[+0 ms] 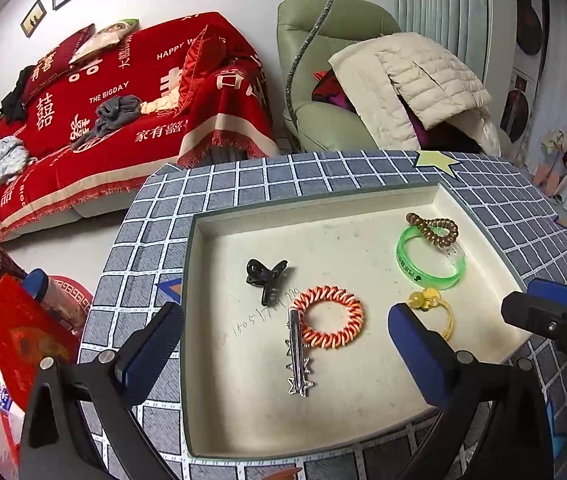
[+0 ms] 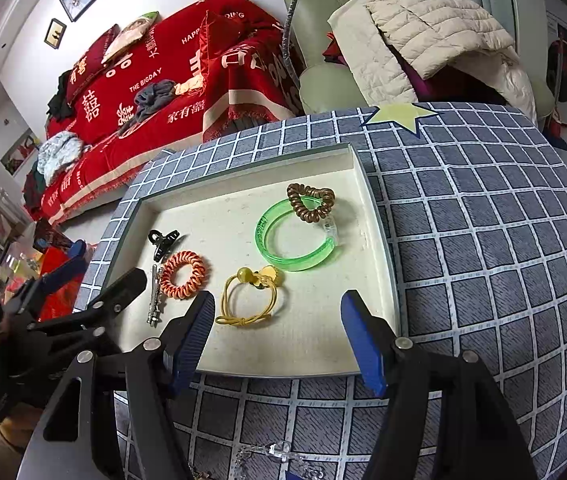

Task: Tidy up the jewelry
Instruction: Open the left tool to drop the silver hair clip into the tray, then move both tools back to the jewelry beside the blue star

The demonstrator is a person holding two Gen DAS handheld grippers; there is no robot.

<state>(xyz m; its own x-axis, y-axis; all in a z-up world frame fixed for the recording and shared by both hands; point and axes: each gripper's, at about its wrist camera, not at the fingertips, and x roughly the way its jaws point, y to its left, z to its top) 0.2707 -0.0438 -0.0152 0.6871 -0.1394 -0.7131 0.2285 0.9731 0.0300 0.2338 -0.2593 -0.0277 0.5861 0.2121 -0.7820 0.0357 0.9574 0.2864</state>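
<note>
A shallow cream tray (image 1: 219,432) (image 2: 359,184) lies on the checked table. In it are a black claw clip (image 1: 264,276) (image 2: 162,242), an orange spiral hair tie (image 1: 326,317) (image 2: 182,269), a silver spiked hair clip (image 1: 297,354) (image 2: 155,296), a green bangle (image 1: 430,258) (image 2: 297,238) with a brown spiral tie (image 1: 435,229) (image 2: 309,199) on it, and a yellow beaded hair band (image 1: 437,307) (image 2: 248,298). My left gripper (image 1: 283,344) is open above the tray's near side. My right gripper (image 2: 277,338) is open over the tray's near edge, close to the yellow band.
The checked grey tablecloth (image 2: 483,240) has a yellow star patch (image 1: 437,162). Clear bead jewelry (image 2: 271,454) lies on the table below the right gripper. A red-covered sofa (image 1: 123,100) and a green armchair (image 1: 323,80) with a cream jacket stand behind.
</note>
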